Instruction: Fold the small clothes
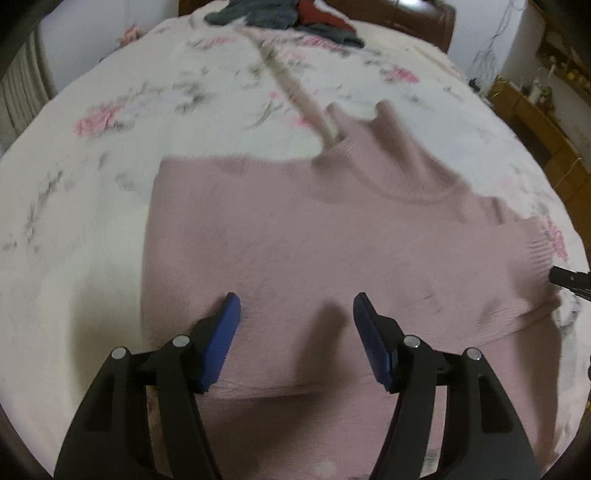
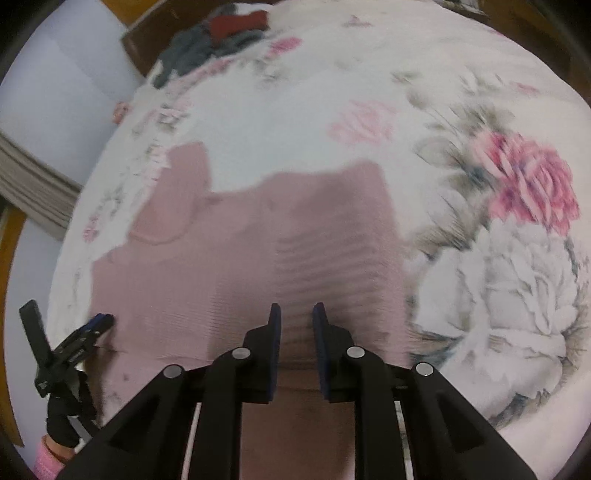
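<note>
The left gripper (image 1: 295, 314) is held with its blue pads wide apart over the pink sweater (image 1: 295, 240); the sweater is spread flat on the floral bedspread (image 1: 92, 147); the right gripper (image 2: 296, 314) is seen above the sweater's ribbed part, its pads narrowly parted, nothing visibly gripped; dark clothes (image 1: 258, 14) are piled at 12 o'clock.
</note>
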Motion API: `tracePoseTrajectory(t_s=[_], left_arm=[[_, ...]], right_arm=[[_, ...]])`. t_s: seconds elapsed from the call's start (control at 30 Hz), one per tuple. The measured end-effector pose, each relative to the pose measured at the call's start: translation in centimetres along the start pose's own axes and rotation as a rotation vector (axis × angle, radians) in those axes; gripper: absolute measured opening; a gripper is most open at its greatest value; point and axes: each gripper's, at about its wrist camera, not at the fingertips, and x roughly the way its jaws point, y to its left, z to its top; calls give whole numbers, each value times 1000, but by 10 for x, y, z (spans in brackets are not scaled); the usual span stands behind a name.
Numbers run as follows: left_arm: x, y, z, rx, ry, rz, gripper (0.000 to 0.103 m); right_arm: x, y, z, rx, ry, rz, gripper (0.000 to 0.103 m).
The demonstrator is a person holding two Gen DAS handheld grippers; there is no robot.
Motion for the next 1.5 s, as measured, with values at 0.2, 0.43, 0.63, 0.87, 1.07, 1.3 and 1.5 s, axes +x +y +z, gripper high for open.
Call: tracePoseTrajectory(t_s=[0.2, 0.43, 0.63, 0.87, 1.07, 1.3, 1.5], left_arm=[[5, 2, -6, 68, -9, 19, 63], [-6, 9, 10, -17, 15, -51, 64], [-9, -10, 74, 17, -47, -72, 68], [40, -38, 141, 41, -15, -86, 68], [88, -36, 159, -12, 52, -110, 68], [115, -50, 165, 26, 55, -142, 45], [119, -51, 165, 69, 39, -106, 13]], right_arm=[[9, -20, -5, 14, 26, 45, 16], [0, -5, 15, -22, 35, 75, 34], [10, 46, 78, -107, 16, 184, 50], [80, 93, 137, -106, 122, 262, 58], [136, 113, 157, -80, 192, 262, 58], [173, 120, 165, -59, 218, 244, 34], [159, 115, 164, -68, 168, 297, 11]])
